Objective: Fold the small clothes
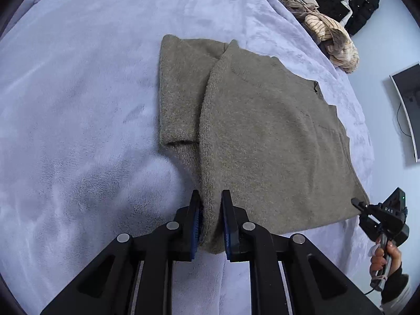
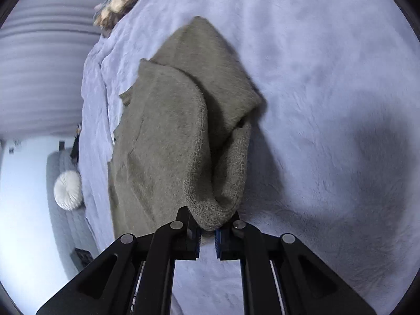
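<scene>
An olive-grey knit sweater [image 1: 262,136] lies partly folded on a pale lilac fleece blanket [image 1: 78,105], one sleeve laid along its left side. My left gripper [image 1: 211,210] is shut on the sweater's near ribbed edge. In the right wrist view the sweater [image 2: 162,136] hangs lifted from the blanket [image 2: 328,105], and my right gripper [image 2: 208,225] is shut on a bunched ribbed corner of it. The right gripper also shows in the left wrist view [image 1: 380,218], held in a hand beside the sweater's right corner.
A beige striped garment [image 1: 333,34] lies bunched at the bed's far right edge, a black garment [image 1: 351,5] beyond it. A dark screen [image 1: 407,107] hangs on the wall. A round white cushion [image 2: 68,186] sits on a grey sofa beside the bed.
</scene>
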### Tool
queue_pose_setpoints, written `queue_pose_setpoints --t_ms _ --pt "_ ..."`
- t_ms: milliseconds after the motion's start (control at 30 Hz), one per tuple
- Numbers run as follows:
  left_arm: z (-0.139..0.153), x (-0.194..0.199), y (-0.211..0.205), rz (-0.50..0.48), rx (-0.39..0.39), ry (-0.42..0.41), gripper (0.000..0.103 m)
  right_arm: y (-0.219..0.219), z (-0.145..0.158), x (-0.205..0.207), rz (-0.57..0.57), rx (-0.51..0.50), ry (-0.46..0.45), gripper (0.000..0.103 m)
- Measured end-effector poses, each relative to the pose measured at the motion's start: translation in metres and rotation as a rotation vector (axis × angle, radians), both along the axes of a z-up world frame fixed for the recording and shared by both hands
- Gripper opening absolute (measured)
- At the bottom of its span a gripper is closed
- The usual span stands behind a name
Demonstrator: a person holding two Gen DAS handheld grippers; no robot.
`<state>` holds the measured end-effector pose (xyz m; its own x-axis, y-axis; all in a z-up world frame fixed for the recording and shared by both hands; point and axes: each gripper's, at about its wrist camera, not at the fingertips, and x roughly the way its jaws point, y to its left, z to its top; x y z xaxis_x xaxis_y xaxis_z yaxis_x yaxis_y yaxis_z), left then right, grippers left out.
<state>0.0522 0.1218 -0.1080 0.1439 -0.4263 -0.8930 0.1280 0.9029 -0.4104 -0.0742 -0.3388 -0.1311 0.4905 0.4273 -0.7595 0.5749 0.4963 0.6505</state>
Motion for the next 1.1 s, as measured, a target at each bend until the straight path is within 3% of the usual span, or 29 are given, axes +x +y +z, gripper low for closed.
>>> queue_pose_setpoints --t_ms 100,267,533,633,733,867,1100 --pt "-0.011 -0.006 0.003 0.008 0.021 0.024 0.016 0.001 0.007 0.003 0.069 -0.083 0.035 0.008" --pt "-0.043 -0.011 0.015 0.039 0.026 0.053 0.016 -0.005 -0.035 0.002 0.101 -0.101 0.131 0.008" --pt "-0.024 -0.028 0.033 0.012 0.095 0.043 0.016 -0.010 -0.021 -0.008 0.083 -0.119 0.155 0.011" --pt "-0.006 -0.026 0.040 0.030 0.139 0.001 0.016 -0.009 -0.001 -0.017 0.073 -0.183 0.157 0.015" --pt "0.015 -0.010 0.042 0.051 0.110 -0.057 0.016 -0.007 0.024 -0.020 0.097 -0.313 0.133 0.015" --pt "0.026 0.024 0.015 0.012 0.089 -0.121 0.016 -0.002 0.044 0.009 0.151 -0.364 0.062 0.015" --pt "0.004 0.082 -0.054 -0.025 0.125 -0.154 0.016 0.015 0.027 0.087 0.260 -0.417 0.048 0.015"
